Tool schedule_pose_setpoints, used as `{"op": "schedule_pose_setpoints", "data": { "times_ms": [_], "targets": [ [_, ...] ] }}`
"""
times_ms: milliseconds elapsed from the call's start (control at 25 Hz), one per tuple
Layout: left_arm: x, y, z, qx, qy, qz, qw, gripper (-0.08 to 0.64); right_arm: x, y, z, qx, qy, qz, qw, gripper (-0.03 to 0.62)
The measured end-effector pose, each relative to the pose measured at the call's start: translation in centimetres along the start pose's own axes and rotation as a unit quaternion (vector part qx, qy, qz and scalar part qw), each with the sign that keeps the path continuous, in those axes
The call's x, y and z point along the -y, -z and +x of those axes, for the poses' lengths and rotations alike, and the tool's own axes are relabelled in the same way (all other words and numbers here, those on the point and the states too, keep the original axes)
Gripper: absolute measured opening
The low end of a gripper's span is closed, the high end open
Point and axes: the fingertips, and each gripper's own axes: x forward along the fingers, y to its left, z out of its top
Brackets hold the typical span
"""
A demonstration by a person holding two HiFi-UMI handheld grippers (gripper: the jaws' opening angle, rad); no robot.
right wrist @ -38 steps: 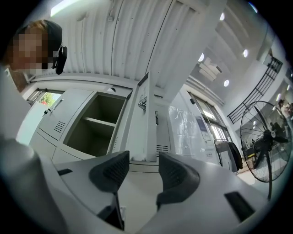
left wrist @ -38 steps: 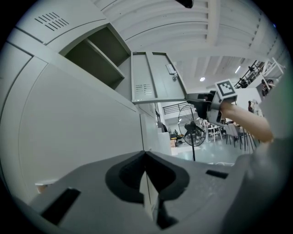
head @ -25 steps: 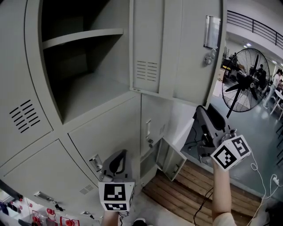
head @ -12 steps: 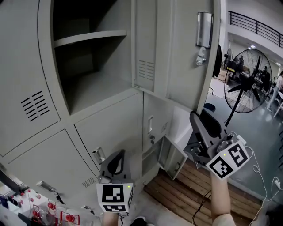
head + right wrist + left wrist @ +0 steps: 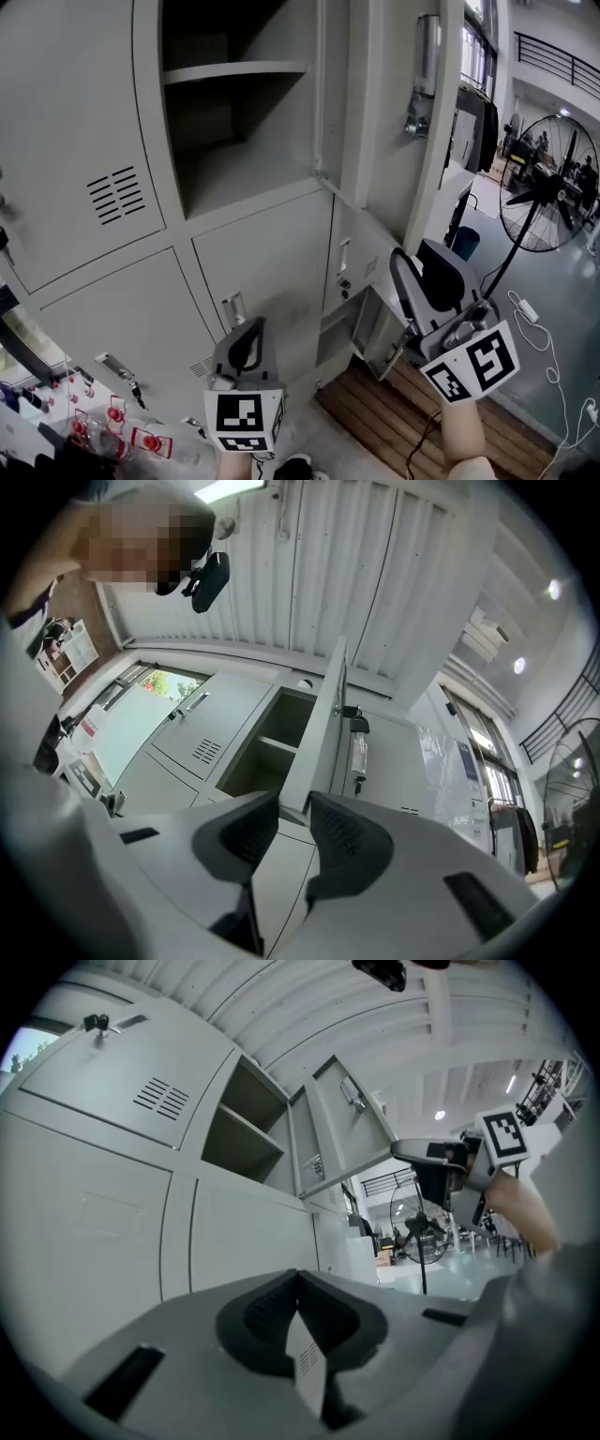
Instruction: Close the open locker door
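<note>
Well, the tall grey metal locker door (image 5: 398,112) hangs wide open at the locker's (image 5: 244,173) right edge, nothing done yet; your right gripper (image 5: 427,267) has jaws apart and empty, just closing, and your left gripper (image 5: 247,336) has jaws together.

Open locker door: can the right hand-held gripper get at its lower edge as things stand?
Probably yes. The right hand-held gripper hangs just below the open locker door; its jaws, which have just been closing, stand apart and empty, and nothing blocks the way.
</note>
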Motion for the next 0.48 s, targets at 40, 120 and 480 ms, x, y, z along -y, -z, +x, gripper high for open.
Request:
{"op": "schedule_pose_setpoints", "data": {
  "times_ms": [40,120,480],
  "targets": [
    [-0.2,-0.1,-0.4,0.0,-0.005,0.001,1.0,0.002,-0.6,-0.2,0.1,0.003,-0.004,-0.004,1.0,0.115],
    [-0.6,-0.2,-1.3,0.001,-0.016,0.002,0.9999,0.002,-1.6,-0.6,0.2,0.009,-0.012,-0.009,1.0,0.117],
    [-3.9,0.2,-4.2,-0.006,-0.068,0.003,0.9977,0.002,-6.4,-1.0,2.5,0.027,-0.043,-0.056,0.997,0.129]
  ]
}}
